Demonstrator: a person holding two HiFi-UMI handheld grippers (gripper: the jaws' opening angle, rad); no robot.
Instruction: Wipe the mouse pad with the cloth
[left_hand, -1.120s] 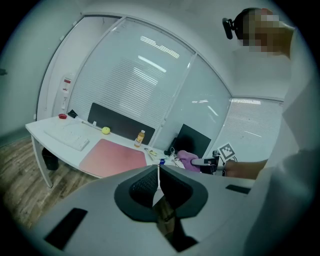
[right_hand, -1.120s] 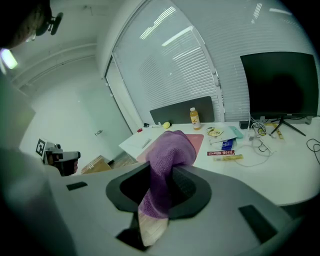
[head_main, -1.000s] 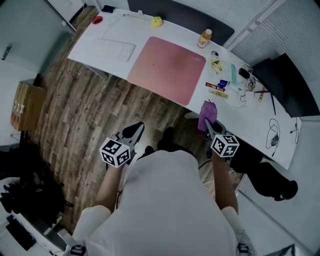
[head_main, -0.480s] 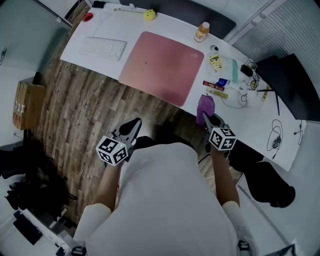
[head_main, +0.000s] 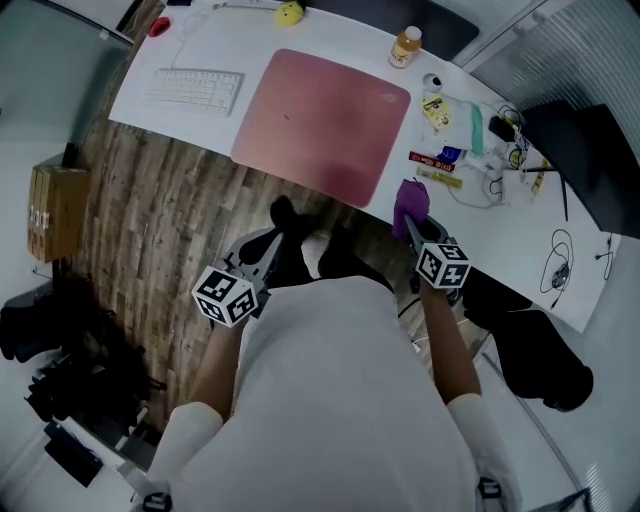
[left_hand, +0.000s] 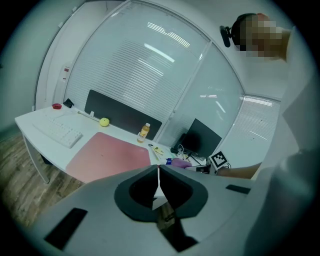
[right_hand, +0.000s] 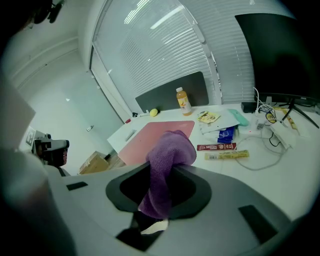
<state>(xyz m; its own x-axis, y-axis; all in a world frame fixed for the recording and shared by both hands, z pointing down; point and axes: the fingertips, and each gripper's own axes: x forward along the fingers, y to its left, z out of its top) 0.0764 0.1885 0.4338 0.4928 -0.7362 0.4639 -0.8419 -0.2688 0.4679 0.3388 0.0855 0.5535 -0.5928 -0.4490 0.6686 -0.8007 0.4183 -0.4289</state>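
Observation:
The pink mouse pad (head_main: 322, 122) lies on the white desk (head_main: 250, 70); it also shows in the left gripper view as the mouse pad (left_hand: 107, 155) and in the right gripper view as the mouse pad (right_hand: 155, 134). My right gripper (head_main: 412, 227) is shut on a purple cloth (head_main: 410, 202), held off the desk's near edge, right of the pad's near corner. The cloth (right_hand: 167, 165) bunches out between the jaws. My left gripper (head_main: 268, 248) hangs shut and empty above the wooden floor, short of the desk.
A white keyboard (head_main: 194, 90) lies left of the pad. A yellow ball (head_main: 290, 13) and an orange bottle (head_main: 405, 46) sit at the back. Snack packets (head_main: 437, 166), cables and a dark monitor (head_main: 585, 170) crowd the desk's right part. A cardboard box (head_main: 55, 212) stands on the floor.
The person has stepped closer to the desk; the right gripper with the cloth now sits nearer the desk's edge. Both grippers stay shut.

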